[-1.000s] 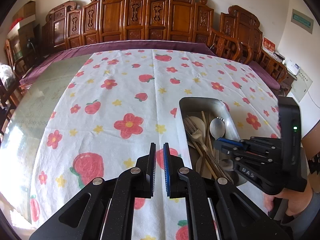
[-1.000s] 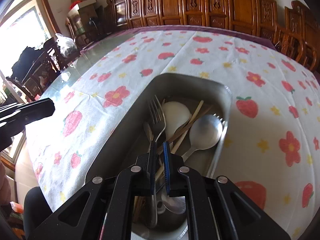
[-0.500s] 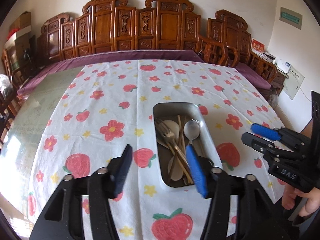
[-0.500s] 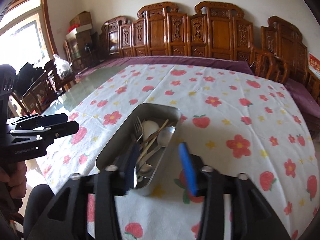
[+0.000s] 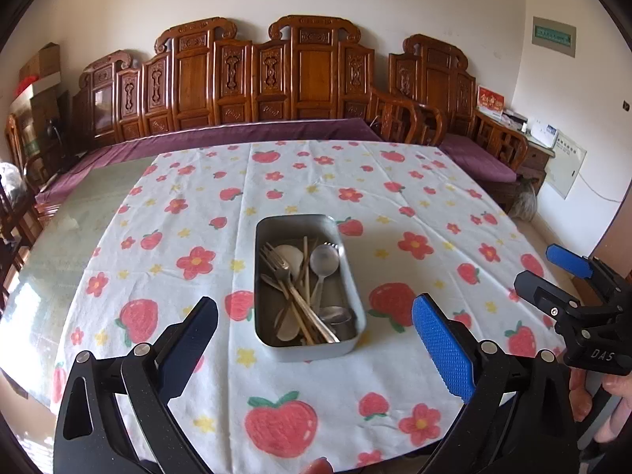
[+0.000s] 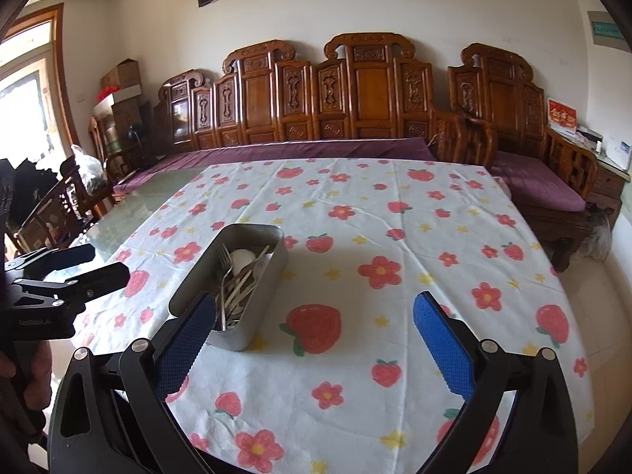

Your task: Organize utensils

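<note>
A steel tray (image 5: 349, 260) sits on the flowered tablecloth (image 5: 316, 181). It holds a fork (image 5: 276, 264), a metal spoon (image 5: 324, 260), a white spoon (image 5: 290, 254) and wooden chopsticks (image 5: 304, 260), piled together. My left gripper (image 5: 316, 339) is open and empty, held back above the table's near edge in front of the tray. My right gripper (image 6: 316, 331) is open and empty, to the right of the tray (image 6: 272, 272). The right gripper shows in the left wrist view (image 5: 553, 272), the left gripper in the right wrist view (image 6: 91, 264).
The tablecloth (image 6: 395, 217) covers most of a glass-topped table (image 5: 79, 205). A carved wooden bench with a purple cushion (image 5: 237, 134) stands behind it. Wooden chairs (image 6: 59, 205) stand at the left, a side cabinet (image 5: 545, 150) at the right.
Both grippers opened from shut and pulled back and up from the tray. The utensils stay in the tray.
</note>
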Action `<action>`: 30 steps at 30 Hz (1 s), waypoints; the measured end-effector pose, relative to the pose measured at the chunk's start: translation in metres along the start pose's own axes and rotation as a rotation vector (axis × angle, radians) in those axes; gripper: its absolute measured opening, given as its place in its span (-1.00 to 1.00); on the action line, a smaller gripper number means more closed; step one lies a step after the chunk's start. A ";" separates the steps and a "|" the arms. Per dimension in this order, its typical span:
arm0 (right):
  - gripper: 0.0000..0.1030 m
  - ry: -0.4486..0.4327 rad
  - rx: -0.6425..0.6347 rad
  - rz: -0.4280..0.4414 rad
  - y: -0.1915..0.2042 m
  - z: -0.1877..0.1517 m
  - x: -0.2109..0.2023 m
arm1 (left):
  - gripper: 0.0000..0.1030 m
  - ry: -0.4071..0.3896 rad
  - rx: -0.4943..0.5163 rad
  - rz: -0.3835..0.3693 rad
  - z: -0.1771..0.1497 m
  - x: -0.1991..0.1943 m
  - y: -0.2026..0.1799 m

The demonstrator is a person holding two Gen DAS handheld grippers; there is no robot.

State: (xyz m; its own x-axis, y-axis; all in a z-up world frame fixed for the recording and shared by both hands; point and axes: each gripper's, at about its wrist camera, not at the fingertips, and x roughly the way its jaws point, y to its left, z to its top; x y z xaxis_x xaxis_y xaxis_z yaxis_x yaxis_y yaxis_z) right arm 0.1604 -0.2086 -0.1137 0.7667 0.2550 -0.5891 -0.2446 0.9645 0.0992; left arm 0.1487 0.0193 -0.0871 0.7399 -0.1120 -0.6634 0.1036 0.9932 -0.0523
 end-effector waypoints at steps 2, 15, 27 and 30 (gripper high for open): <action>0.95 -0.022 0.005 -0.014 -0.004 0.001 -0.014 | 0.85 -0.019 0.003 0.006 0.001 -0.010 -0.006; 0.95 -0.179 0.010 -0.037 0.000 0.029 -0.087 | 0.85 -0.176 0.038 0.017 0.023 -0.086 -0.039; 0.95 -0.302 -0.010 -0.028 0.009 0.046 -0.143 | 0.85 -0.285 0.032 0.045 0.037 -0.136 -0.047; 0.95 -0.308 -0.024 -0.025 0.012 0.047 -0.149 | 0.85 -0.294 0.020 0.042 0.036 -0.142 -0.045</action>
State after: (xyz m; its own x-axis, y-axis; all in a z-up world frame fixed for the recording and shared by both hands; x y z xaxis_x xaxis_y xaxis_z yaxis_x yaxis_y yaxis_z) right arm 0.0713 -0.2318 0.0132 0.9155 0.2437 -0.3202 -0.2348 0.9698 0.0667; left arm 0.0633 -0.0111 0.0364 0.9042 -0.0781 -0.4198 0.0801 0.9967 -0.0129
